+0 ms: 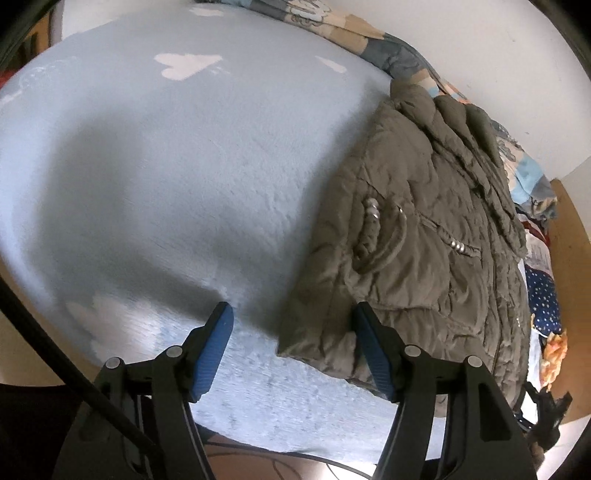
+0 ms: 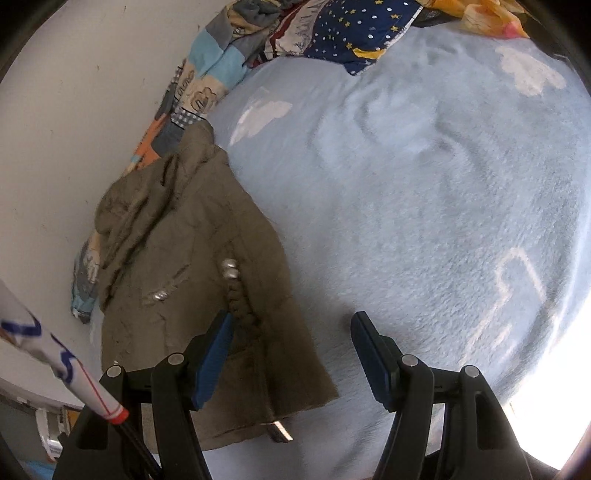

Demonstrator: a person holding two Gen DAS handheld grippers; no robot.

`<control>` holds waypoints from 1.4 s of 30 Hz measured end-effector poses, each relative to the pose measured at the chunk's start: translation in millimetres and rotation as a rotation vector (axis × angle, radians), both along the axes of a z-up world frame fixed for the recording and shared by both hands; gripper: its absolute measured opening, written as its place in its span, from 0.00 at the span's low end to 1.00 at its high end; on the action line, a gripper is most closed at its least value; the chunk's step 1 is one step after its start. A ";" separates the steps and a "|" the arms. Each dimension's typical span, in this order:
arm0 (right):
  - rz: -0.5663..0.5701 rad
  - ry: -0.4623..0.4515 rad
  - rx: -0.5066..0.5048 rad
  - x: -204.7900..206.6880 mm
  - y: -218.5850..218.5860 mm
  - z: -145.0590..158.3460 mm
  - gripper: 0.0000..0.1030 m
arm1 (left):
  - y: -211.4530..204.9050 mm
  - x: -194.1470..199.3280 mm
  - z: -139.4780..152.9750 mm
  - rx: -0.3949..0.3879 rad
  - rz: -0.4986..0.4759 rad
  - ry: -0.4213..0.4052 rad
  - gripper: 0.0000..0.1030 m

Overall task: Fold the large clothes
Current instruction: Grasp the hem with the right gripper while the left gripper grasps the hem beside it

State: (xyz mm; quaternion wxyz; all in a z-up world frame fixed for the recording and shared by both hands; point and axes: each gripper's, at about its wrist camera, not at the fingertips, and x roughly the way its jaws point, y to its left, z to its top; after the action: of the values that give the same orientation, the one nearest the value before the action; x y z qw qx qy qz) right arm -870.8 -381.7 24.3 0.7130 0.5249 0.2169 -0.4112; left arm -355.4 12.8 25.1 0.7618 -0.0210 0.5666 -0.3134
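An olive-brown quilted jacket lies folded on a pale blue fleece blanket with white cloud shapes. It sits close to the wall, with a braided cord with metal beads on top. My left gripper hovers open over the jacket's near corner, and its pads press on nothing. In the right wrist view the jacket is at the lower left on the blanket. My right gripper is open above the jacket's edge, its left finger over the cloth and its right finger over the blanket.
A patchwork quilt is bunched along the white wall. A navy star-print cloth and an orange cloth lie at the bed's far end. A wooden bed frame borders the bedding. A black cable crosses the left wrist view.
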 end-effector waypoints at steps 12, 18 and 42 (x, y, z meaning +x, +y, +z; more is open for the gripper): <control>0.049 -0.107 0.055 12.7 3.0 -14.4 0.71 | -13.8 -7.9 -10.1 0.011 -0.005 -0.042 0.74; 0.106 -0.116 0.041 26.9 11.4 -14.1 0.39 | -22.6 -15.8 -8.6 0.052 -0.030 -0.121 0.73; 0.094 -0.153 0.068 30.2 11.4 -20.1 0.35 | -35.0 -22.2 -10.5 0.037 -0.056 -0.164 0.72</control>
State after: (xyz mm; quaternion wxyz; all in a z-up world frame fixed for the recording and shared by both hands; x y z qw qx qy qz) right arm -840.6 -370.3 4.3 0.7277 0.5681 0.1999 -0.3283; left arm -377.6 -22.2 14.6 0.7968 0.0345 0.5084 -0.3248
